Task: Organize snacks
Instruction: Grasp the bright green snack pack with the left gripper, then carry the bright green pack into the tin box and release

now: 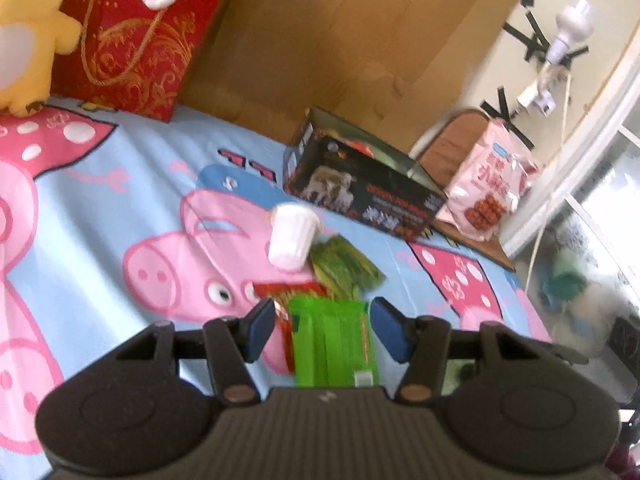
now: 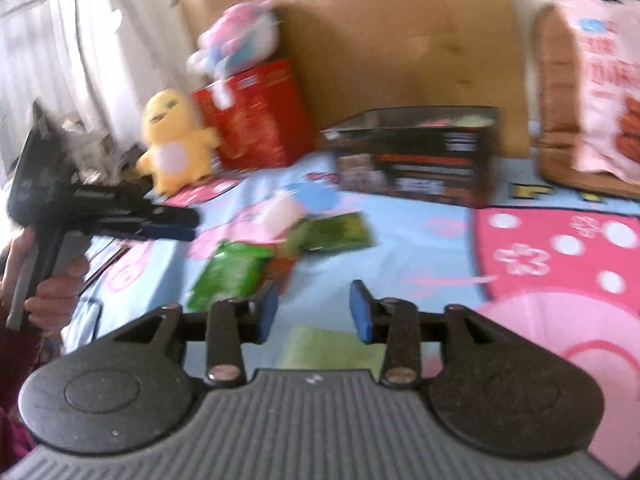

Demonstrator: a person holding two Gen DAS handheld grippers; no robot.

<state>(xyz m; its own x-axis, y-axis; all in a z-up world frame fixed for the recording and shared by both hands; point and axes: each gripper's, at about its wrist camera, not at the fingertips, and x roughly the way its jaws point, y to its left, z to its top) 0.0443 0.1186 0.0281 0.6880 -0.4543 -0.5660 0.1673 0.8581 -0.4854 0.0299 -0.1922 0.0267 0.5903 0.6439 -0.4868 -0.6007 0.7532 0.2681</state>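
Observation:
A bright green snack packet (image 1: 334, 340) lies on the cartoon blanket directly between the fingers of my open left gripper (image 1: 322, 330). A red packet (image 1: 282, 294) lies under it, a dark green packet (image 1: 344, 268) behind, and a white cup-shaped snack (image 1: 292, 236) on its side. An open black box (image 1: 360, 178) stands further back. In the right wrist view my right gripper (image 2: 314, 312) is open and empty above the blanket. The bright green packet (image 2: 230, 274), dark green packet (image 2: 336, 232) and black box (image 2: 416, 156) lie ahead. The left gripper (image 2: 172, 224) shows at left, hand-held.
A red gift bag (image 1: 132, 40) and a yellow plush chick (image 1: 28, 36) stand at the back left. A pink snack bag (image 1: 486, 184) leans on a brown board at the right. A cardboard sheet (image 1: 360, 32) lines the back wall. The blanket's edge (image 1: 532, 300) drops off at right.

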